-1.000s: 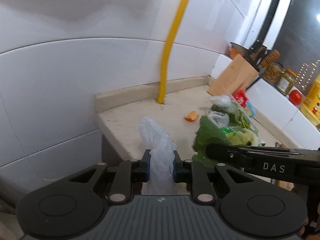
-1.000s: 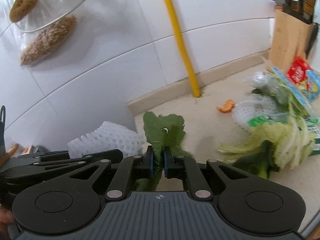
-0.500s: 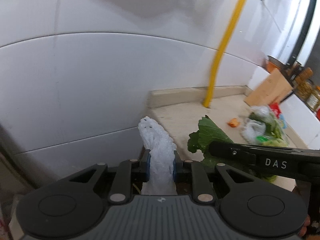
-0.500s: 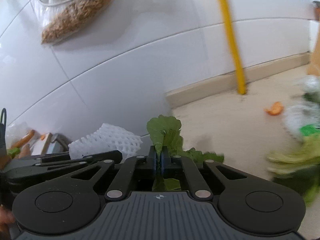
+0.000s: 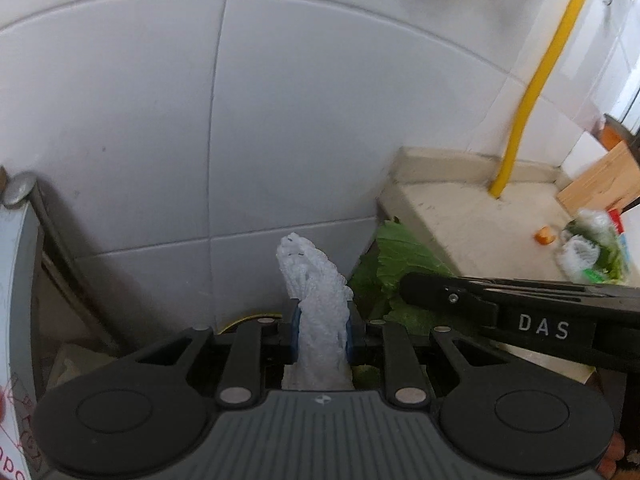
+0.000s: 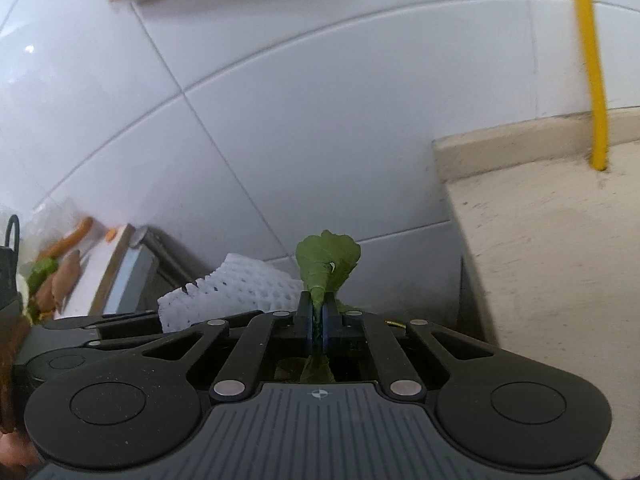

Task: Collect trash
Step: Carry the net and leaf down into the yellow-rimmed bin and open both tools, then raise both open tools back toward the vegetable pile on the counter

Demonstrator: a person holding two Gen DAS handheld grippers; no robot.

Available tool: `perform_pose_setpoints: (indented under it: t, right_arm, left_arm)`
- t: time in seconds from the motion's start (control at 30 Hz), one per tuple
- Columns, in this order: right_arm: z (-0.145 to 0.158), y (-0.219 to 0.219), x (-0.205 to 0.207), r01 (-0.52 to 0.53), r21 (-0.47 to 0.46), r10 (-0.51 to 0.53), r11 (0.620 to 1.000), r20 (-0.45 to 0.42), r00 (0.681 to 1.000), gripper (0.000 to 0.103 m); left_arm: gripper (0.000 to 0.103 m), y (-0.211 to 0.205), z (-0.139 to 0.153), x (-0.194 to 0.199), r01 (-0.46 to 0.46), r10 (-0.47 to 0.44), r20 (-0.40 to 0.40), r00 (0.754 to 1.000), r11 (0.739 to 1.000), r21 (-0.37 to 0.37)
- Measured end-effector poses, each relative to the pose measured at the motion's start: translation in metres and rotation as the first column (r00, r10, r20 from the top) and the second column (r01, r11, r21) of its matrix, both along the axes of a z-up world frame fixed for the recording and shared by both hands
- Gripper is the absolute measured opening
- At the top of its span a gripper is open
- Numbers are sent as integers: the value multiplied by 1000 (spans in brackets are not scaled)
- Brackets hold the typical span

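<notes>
**Trash carried in both grippers beside the counter edge**

Trash is held in both tools, off the end of the counter [image 6: 552, 240] and in front of the white tiled wall [image 5: 160, 120], which fills most of both views. A yellow pipe [image 5: 532, 92] is seen rising from the counter's back corner. Farther along the counter, a heap of greens and wrappers [image 5: 596, 248] is left lying, with a small orange scrap [image 5: 545, 235] just beside it (the heap is blurred, so its contents cannot be told apart).

A white foam net [image 5: 316, 300] is clamped between the blue pads of the left gripper [image 5: 321, 330], whose jaws are closed narrowly on it; the net stands upright above the fingertips. A green leaf [image 6: 326, 264] is pinched by the right gripper [image 6: 318, 322], its jaws nearly touching with only the thin stem between them. The two grippers are held close side by side, each showing in the other's view.
</notes>
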State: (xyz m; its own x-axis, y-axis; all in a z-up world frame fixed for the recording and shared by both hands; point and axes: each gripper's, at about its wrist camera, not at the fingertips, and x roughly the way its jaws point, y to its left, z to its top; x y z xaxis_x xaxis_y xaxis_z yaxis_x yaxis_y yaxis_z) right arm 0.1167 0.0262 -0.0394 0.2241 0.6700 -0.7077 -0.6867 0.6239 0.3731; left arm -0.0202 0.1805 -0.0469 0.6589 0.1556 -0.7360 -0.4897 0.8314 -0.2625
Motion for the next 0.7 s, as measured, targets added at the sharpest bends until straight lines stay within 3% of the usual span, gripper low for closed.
perform_pose_setpoints:
  t: [0.23, 0.33, 0.5, 0.7]
  right_arm:
    - [-23, 26, 5, -27, -50, 26, 998, -28, 999, 7]
    - [-28, 32, 9, -30, -59, 27, 998, -43, 999, 9]
    - [-36, 39, 15, -31, -80, 27, 996, -58, 998, 21]
    - [-43, 45, 16, -29, -94, 23, 995, -71, 997, 24]
  left_arm:
    - [19, 10, -17, 9, -14, 15, -51, 999, 1000, 2]
    - [26, 16, -24, 10, -24, 24, -73, 997, 1000, -1]
    - [43, 18, -32, 11, -32, 32, -96, 995, 999, 1]
    - [46, 21, -34, 11, -40, 41, -104, 994, 999, 4]
